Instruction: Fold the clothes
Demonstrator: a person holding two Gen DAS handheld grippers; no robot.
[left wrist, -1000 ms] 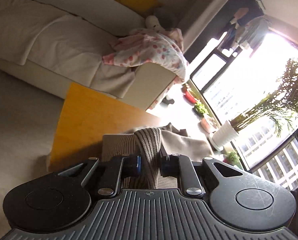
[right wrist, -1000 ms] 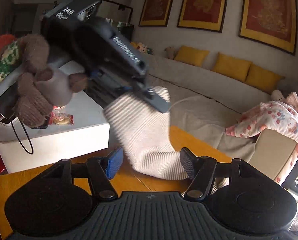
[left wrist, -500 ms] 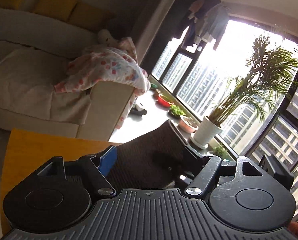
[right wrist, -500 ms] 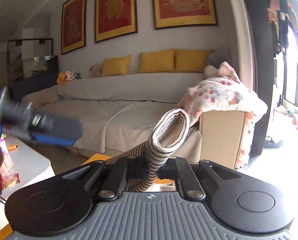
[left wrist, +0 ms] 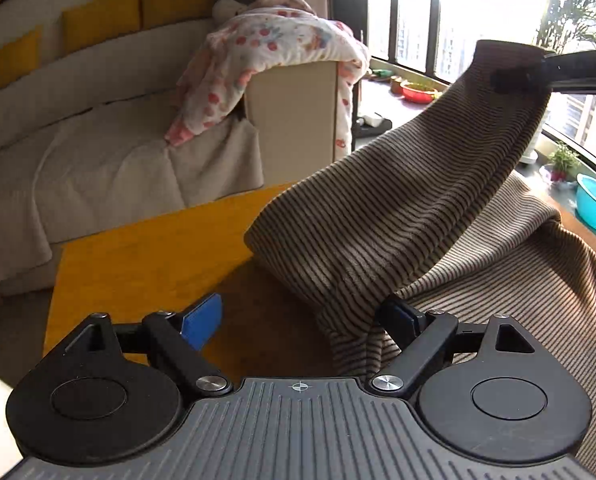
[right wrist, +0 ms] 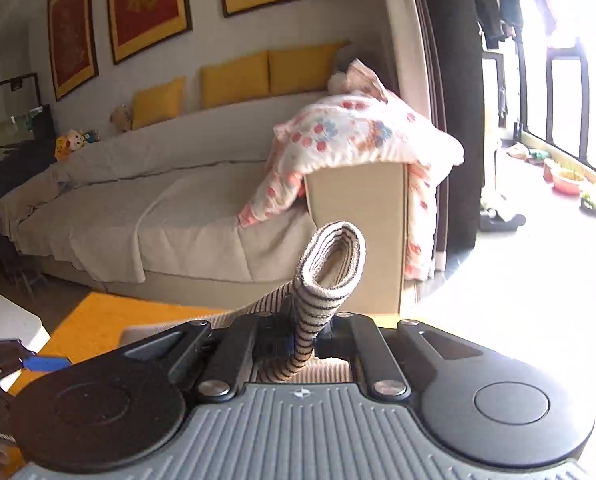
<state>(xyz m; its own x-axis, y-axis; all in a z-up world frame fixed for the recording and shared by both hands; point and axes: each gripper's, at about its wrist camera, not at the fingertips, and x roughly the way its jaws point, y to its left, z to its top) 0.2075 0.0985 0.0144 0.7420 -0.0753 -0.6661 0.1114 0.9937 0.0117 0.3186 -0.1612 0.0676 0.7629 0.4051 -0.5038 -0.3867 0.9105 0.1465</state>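
Early stage, no fold made. Right gripper [right wrist: 304, 344] clamped on striped sweater [left wrist: 438, 216] cuff, lifted at 1 o'clock over the yellow table [left wrist: 137, 256]. Left gripper [left wrist: 302, 316] spread wide, empty; cloth brushes its right finger.

- The left gripper [left wrist: 302, 318] has its jaws spread wide, nothing clamped between them.
- The right gripper [right wrist: 304, 340] has its jaws pressed together on the striped garment [right wrist: 330, 264].

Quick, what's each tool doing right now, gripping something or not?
Left tool: open, holding nothing; the striped garment only brushes one finger.
Right tool: closed on the striped garment's rolled end.
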